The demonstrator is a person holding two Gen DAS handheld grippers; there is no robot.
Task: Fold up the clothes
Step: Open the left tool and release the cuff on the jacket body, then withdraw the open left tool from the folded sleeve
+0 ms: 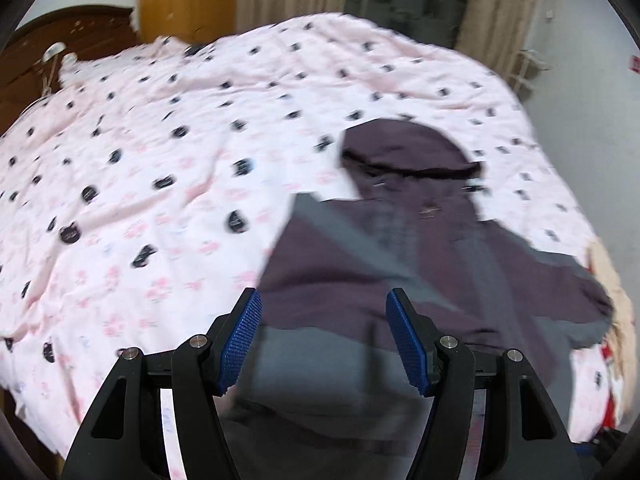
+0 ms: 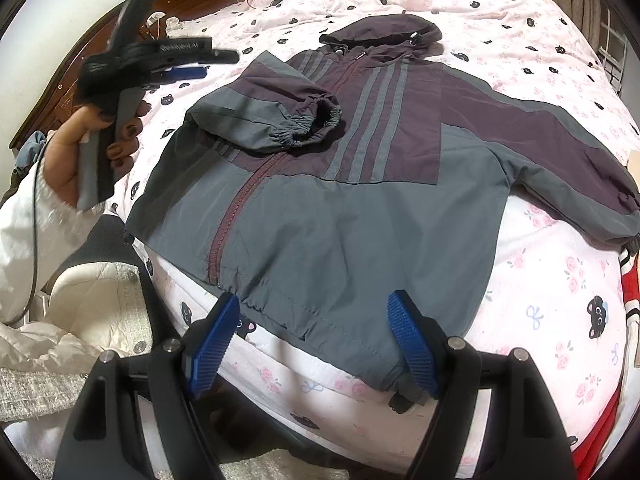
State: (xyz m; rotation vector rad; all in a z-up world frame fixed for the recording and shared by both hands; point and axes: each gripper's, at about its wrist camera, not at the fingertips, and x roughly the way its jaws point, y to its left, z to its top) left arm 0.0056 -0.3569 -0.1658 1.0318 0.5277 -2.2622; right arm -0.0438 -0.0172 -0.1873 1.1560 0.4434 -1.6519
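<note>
Plainly, the jacket [image 2: 340, 200] lies front-up and zipped on the bed [image 2: 540, 300], its hood [image 2: 384, 30] toward the headboard [image 2: 64, 92] and its hem at the bed's near edge. One sleeve [image 2: 276, 120] is folded across the chest, its elastic cuff resting beside the zip; the other sleeve [image 2: 560, 152] stretches straight out from the jacket toward the far side of the bed. So, judging by how it lies, the fold is partway: one sleeve is in, while the outstretched sleeve, the body and the hood lie unfolded.

The right tongs [image 2: 312, 340] hover just over the jacket's hem, spread wide, with nothing between the blue pads. The left tongs [image 1: 322, 340] are likewise wide apart and empty in their own view, which is blurred; from the right wrist view they [image 2: 184, 72] are held in a hand [image 2: 88, 148] up beside the folded sleeve's shoulder, clear of the cloth.

White lettering runs along the left tongs' body in the right wrist view, but it is too soft to read with confidence. No label or brand mark on the jacket can be read; three grey stripes cross its chest.
</note>
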